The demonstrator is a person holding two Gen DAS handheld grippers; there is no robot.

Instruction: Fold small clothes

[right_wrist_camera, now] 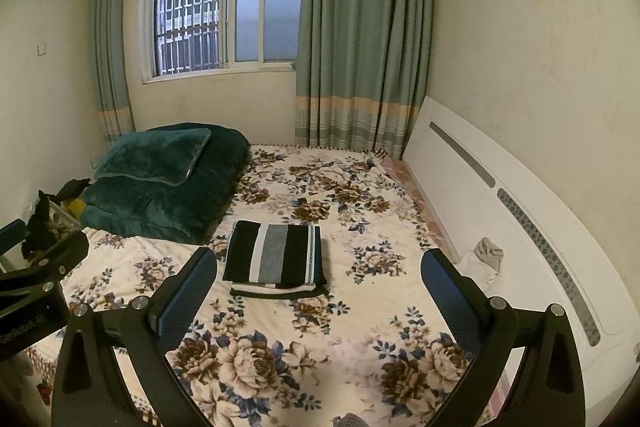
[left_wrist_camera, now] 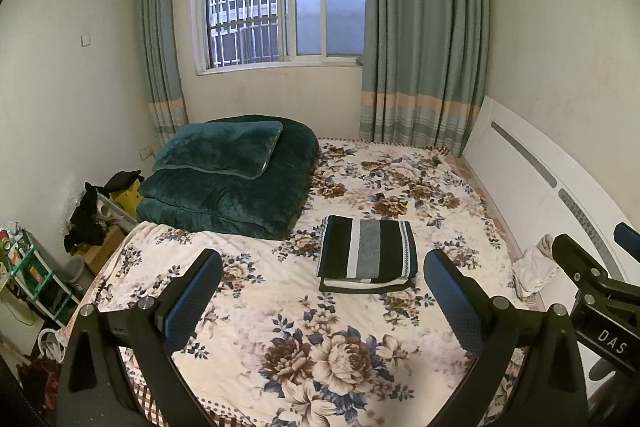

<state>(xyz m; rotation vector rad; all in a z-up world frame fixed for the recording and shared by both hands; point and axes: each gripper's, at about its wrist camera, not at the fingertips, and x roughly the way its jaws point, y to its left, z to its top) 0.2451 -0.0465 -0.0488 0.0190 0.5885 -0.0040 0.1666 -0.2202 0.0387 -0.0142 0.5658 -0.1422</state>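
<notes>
I am holding my left gripper (left_wrist_camera: 322, 297) and right gripper (right_wrist_camera: 320, 297) wide and empty over the floral bed (right_wrist_camera: 304, 351), where the folded striped garment (left_wrist_camera: 368, 254) is lying mid-bed, right of a green quilt (left_wrist_camera: 228, 187). A pale crumpled cloth (left_wrist_camera: 534, 269) by the headboard (right_wrist_camera: 500, 195) is sitting partly hidden behind my right gripper.

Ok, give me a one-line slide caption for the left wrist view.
Open left gripper hovers above floral bed, facing a folded striped garment; crumpled pale clothes wait by the headboard.
</notes>
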